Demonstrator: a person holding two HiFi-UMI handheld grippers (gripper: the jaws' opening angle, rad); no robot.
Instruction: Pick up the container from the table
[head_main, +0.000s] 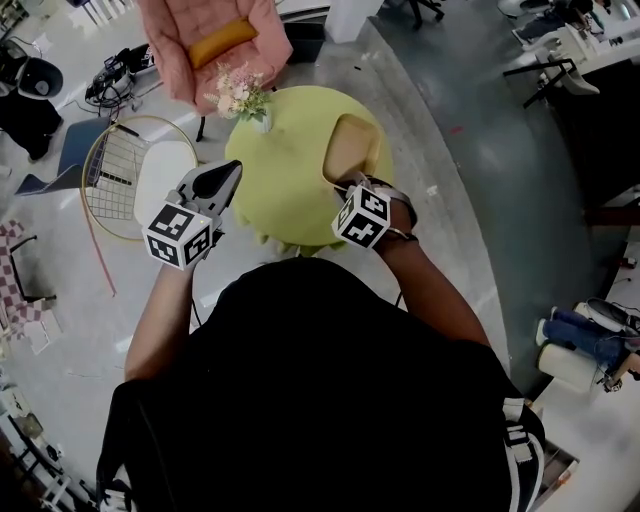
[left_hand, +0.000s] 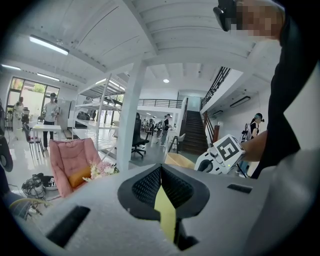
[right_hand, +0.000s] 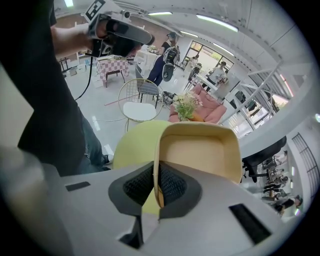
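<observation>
At the right edge of the green table (head_main: 285, 195) is the tan container (head_main: 352, 143). The right gripper (right_hand: 156, 189) has its jaws pinched tight on the container's side wall. The left gripper (left_hand: 161, 175) hovers by the table's left edge, its jaws together with nothing between them.

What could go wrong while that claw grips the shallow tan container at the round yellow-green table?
1. The right gripper pinches only one thin wall of the shallow tan container, so it might tilt or slip when raised.
2. The left gripper is shut and empty, giving no support.
3. A small vase of pale flowers shares the round yellow-green table; a swinging container could knock it over.
</observation>
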